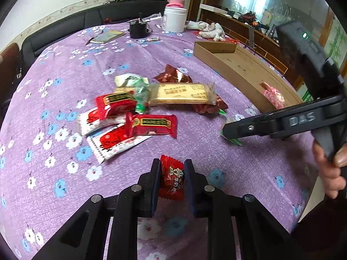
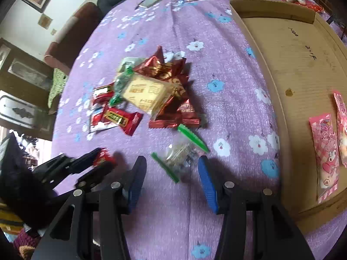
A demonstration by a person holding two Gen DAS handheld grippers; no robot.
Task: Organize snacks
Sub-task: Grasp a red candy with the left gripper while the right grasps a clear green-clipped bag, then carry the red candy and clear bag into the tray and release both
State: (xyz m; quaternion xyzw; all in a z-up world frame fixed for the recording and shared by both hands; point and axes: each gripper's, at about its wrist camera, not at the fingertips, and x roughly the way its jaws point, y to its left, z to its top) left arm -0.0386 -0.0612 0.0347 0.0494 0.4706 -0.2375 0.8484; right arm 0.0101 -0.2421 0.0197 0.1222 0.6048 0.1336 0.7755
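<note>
Left tool: my left tool [image 1: 172, 176] was clamped on a small red foil-wrapped candy [image 1: 172, 178], held just above the purple flowered tablecloth [image 1: 65, 99] on the table.
Right tool: my right tool [image 2: 171, 173] stood wide open, its blue-padded fingers [image 2: 207, 179] on either side of a clear crinkled packet with green sealed ends [image 2: 180, 155] that lay on the cloth; neither pad seemed to touch it, though the blur left that unsure.
Snack pile: near the middle of the table lay a long pale-yellow wrapped biscuit bar [image 1: 182, 94] across dark red foil packets [image 2: 173, 112], with red rectangular wrapped bars [image 1: 155, 124] and red-and-white sachets [image 1: 112, 142] just beside it.
Box: the shallow brown cardboard tray [image 2: 290, 49] sat on my right side of the table, with pink cartoon-printed packets [image 2: 325, 151] flat at its near end.
Far edge: a white cylindrical canister [image 1: 174, 19] and a black round pot [image 1: 138, 29] stood well apart from the snacks.
</note>
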